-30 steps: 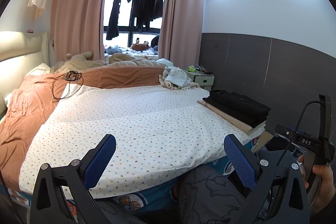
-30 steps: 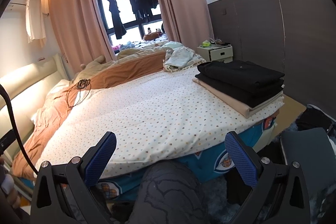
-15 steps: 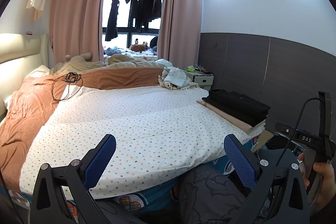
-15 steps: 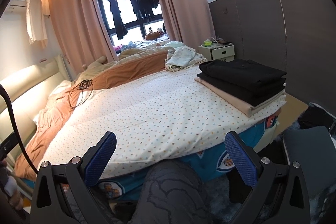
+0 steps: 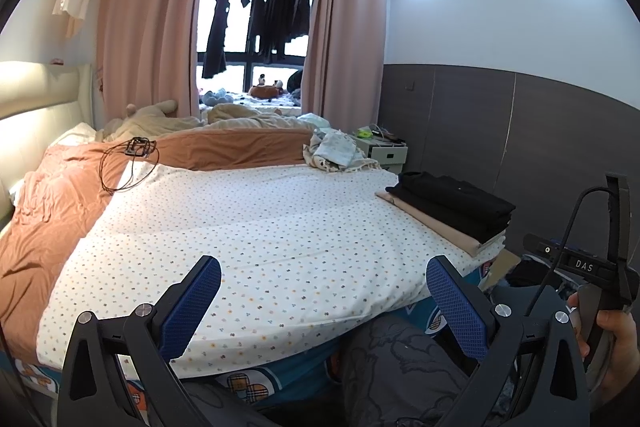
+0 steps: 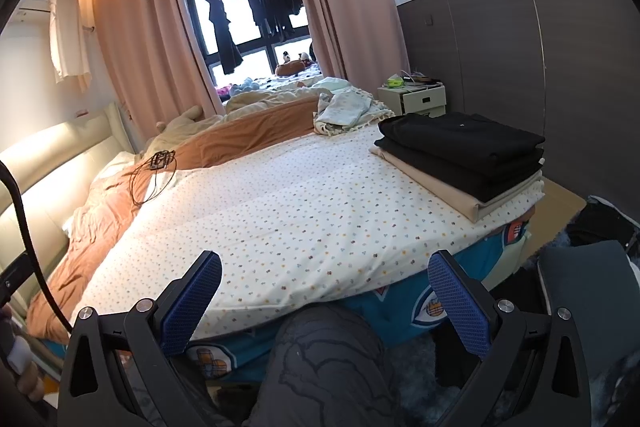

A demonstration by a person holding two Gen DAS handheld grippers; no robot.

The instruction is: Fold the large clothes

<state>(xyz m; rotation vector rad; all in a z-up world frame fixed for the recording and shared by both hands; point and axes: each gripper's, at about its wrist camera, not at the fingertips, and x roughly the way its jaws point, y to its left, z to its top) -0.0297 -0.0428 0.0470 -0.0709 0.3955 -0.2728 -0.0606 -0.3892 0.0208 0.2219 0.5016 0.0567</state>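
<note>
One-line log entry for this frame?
left gripper: open, empty | right gripper: open, empty | folded black and beige clothes stack: on dotted white bedsheet, untouched

A black cable (image 5: 128, 167) lies coiled on the orange duvet (image 5: 48, 219), with a white nightstand (image 6: 416, 99) beside the bed.

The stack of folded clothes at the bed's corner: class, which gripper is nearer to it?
Right. The right gripper views the stack of folded clothes larger and closer, ahead to its right. The left gripper is farther, with the right gripper's handle on its stack side.
</note>
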